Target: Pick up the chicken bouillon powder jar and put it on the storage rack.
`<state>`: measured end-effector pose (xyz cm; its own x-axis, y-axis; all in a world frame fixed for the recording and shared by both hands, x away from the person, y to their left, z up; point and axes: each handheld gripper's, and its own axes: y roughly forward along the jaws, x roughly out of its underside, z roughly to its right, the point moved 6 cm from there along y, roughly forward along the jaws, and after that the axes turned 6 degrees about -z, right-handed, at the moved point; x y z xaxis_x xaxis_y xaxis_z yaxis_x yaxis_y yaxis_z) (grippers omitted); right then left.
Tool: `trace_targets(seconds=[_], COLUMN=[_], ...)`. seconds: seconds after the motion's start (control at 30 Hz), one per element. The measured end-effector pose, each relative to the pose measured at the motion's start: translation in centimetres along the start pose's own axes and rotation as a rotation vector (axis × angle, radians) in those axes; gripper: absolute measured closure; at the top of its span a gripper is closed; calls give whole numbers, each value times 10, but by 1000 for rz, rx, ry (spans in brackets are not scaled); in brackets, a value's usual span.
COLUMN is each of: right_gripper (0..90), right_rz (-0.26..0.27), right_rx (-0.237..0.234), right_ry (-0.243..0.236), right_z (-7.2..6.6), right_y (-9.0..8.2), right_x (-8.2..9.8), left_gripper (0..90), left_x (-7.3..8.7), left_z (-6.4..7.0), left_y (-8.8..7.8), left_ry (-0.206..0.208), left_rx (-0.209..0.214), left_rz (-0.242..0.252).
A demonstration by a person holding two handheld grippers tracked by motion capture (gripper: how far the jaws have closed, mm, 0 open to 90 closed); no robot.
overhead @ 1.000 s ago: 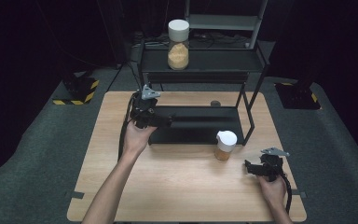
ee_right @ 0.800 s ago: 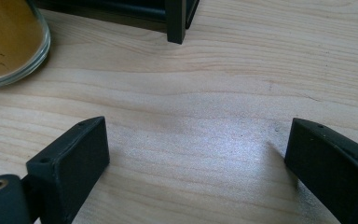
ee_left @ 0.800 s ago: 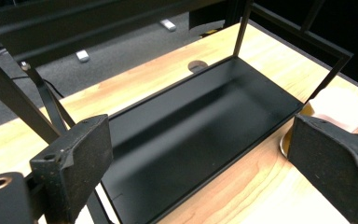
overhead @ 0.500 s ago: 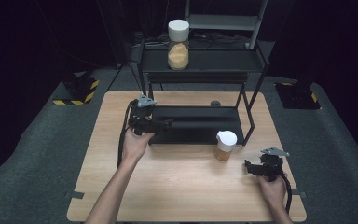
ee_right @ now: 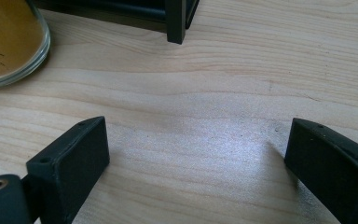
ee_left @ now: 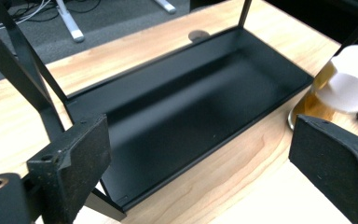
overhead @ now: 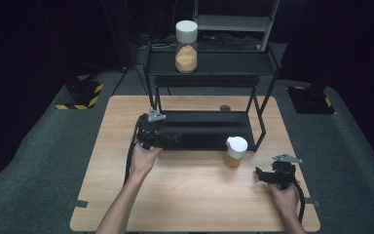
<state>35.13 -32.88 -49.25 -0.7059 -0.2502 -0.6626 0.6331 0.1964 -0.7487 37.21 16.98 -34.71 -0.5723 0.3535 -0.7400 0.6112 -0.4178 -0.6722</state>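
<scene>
1. While our left gripper (overhead: 171, 140) hangs low at the black metal shelf rack's bottom tray (ee_left: 205, 98), its jaws are spread, grasping nothing.
2. We rest our right gripper (overhead: 262, 174) on the light wooden table (overhead: 195, 195), likewise released.
3. The small white-lidded glass jar of amber powder (overhead: 235, 152) stands by the tray's front, between both grippers, likely the pickup target.
4. Grey carpet, dark room.

Pale grained wood table (overhead: 190, 195), matt black metal rack (ee_left: 182, 107), glass jar (ee_right: 9, 42)

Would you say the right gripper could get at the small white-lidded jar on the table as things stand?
Probably yes: the right gripper has its jaws open, and bare table lies between it and the small jar, which stands in front of the black rack.
</scene>
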Motion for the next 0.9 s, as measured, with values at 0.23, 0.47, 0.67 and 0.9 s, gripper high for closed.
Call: trace_targets(seconds=[0.23, 0.47, 0.67, 0.9], right_gripper=[57, 57, 57, 57], right_rz=[0, 0, 0, 0], right_rx=[0, 0, 1, 1], right_ry=[0, 0, 1, 2], right_z=[0, 0, 0, 0], right_y=[0, 0, 0, 0], right_x=[0, 0, 0, 0], left_gripper=[53, 53, 53, 53], left_x=[13, 31, 45, 63], left_z=[4, 4, 6, 9], left_y=[16, 32, 48, 64], left_ry=[3, -7, -21, -41], left_rx=[6, 5, -5, -12], left_rz=[-21, -46, -78, -103])
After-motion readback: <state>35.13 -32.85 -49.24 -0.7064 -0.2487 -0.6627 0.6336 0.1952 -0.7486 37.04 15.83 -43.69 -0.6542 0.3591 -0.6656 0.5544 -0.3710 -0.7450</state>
